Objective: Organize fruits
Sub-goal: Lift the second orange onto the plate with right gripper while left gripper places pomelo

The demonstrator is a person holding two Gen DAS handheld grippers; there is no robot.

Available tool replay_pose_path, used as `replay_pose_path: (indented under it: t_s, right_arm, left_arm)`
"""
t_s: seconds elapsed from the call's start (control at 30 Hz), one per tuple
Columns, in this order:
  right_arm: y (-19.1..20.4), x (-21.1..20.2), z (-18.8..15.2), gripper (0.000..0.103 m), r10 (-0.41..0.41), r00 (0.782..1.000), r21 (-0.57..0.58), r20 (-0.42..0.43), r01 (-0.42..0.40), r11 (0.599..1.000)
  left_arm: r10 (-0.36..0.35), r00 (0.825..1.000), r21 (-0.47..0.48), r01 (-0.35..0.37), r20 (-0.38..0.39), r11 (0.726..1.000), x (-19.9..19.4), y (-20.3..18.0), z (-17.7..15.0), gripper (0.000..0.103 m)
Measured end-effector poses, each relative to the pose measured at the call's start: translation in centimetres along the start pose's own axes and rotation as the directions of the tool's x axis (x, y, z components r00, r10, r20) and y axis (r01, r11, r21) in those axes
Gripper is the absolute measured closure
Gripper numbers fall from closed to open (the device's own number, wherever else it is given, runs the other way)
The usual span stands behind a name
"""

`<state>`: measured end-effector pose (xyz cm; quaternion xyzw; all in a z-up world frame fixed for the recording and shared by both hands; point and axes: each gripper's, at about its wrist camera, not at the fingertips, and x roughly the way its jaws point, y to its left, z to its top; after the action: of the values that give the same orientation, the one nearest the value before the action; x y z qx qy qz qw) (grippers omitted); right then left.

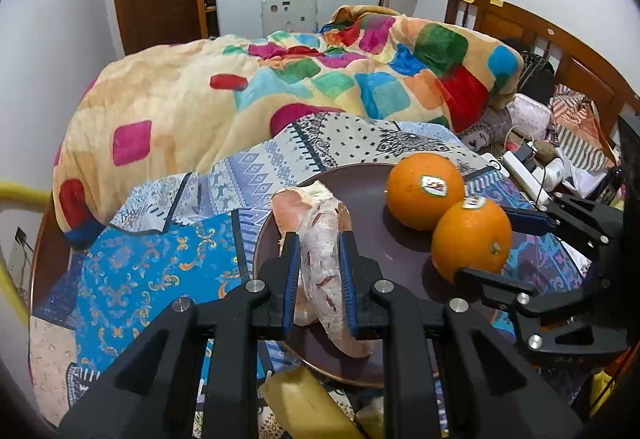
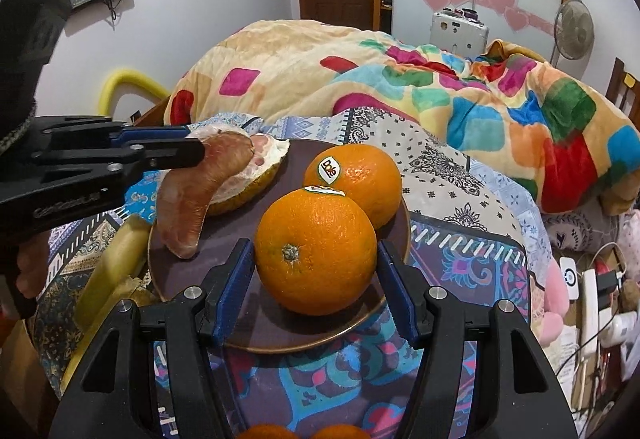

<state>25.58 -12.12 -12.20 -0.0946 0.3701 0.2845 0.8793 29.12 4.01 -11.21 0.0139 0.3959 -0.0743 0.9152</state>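
Left gripper (image 1: 319, 259) clamped on pomelo wedge (image 1: 326, 271), lower tip resting on brown plate (image 1: 368, 195) at its left side. Right gripper (image 2: 316, 279) spread wide around near orange (image 2: 316, 251), pads just beside its flanks, contact unclear. Near orange sitting on plate, touching far orange (image 2: 356, 179) behind it. Pomelo rind piece (image 2: 248, 175) lying at plate's far-left rim. Patterned bedsheet (image 1: 152, 263) beneath, colourful blanket (image 1: 248, 87) beyond.
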Motion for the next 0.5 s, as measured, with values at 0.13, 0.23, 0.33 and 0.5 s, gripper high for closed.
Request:
replay_pose_path:
  t_s: [0.13, 0.23, 0.33, 0.5]
  right_arm:
    - [0.1, 0.2, -0.2, 0.043, -0.003, 1.000, -0.004, 0.001, 0.003, 1.000]
    - [0.3, -0.2, 0.0, 0.042, -0.026, 0.999, -0.020, 0.022, 0.026, 0.999]
    - [0.5, -0.8, 0.1, 0.039, -0.036, 0.999, -0.027, 0.040, 0.037, 0.999]
    - [0.6, -2.2, 0.0, 0.037, -0.040, 0.997, -0.020, 0.063, 0.041, 0.999]
  left_arm:
    - [-0.002, 1.000, 0.005, 0.002, -0.015, 1.000, 0.7, 0.2, -0.2, 0.084]
    - [0.021, 1.000, 0.026, -0.021, -0.009, 0.999, 0.6, -0.2, -0.4, 0.084]
    - [0.029, 0.999, 0.023, -0.028, -0.017, 0.999, 0.4, -0.2, -0.5, 0.083]
    - [0.030, 0.999, 0.007, -0.029, -0.029, 1.000, -1.0, -0.1, -1.0, 0.078]
